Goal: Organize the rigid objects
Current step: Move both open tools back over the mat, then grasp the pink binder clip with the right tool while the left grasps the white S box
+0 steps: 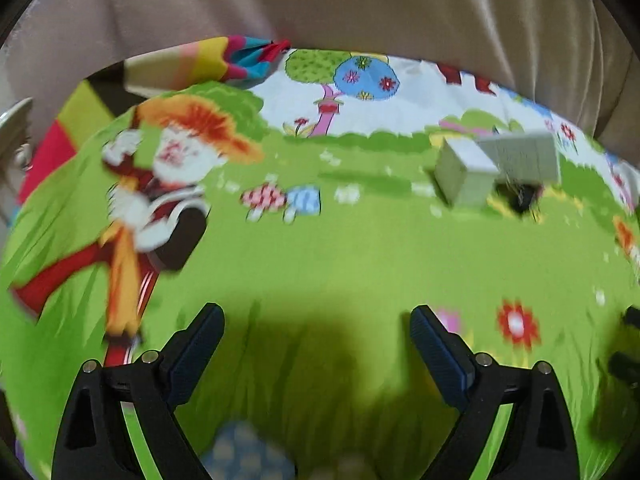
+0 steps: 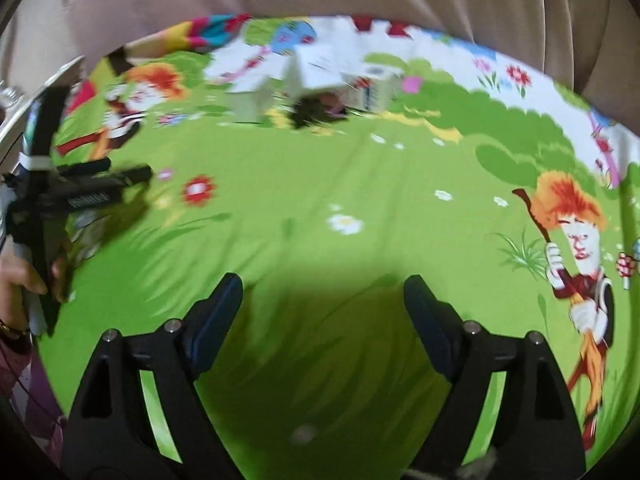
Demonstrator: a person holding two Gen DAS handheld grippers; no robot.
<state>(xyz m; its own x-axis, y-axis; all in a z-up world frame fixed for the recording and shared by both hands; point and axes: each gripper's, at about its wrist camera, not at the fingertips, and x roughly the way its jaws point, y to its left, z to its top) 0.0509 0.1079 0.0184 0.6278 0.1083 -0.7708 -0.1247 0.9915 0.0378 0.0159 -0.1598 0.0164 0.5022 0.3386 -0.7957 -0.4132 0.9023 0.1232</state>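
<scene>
Green cartoon-printed cloth [image 1: 328, 256] spreads beneath and ahead of both claws, with a beige curtain [image 1: 360, 4] hanging beyond it. Far ahead of the left gripper [image 1: 318, 322], toward its right finger's side, pale boxes [image 1: 496, 166] lie clustered on the cloth with something dark, too blurred to name, just beside them. From the right gripper [image 2: 323, 292] the same boxes [image 2: 316, 80] sit far ahead, slightly left. Both claws stand spread wide, nothing between their pads.

Pale boxes [image 2: 316, 80] motion-blurred, count unclear; dark item [image 1: 520, 196] beneath unidentifiable; left gripper [image 2: 132, 174] cut off.
</scene>
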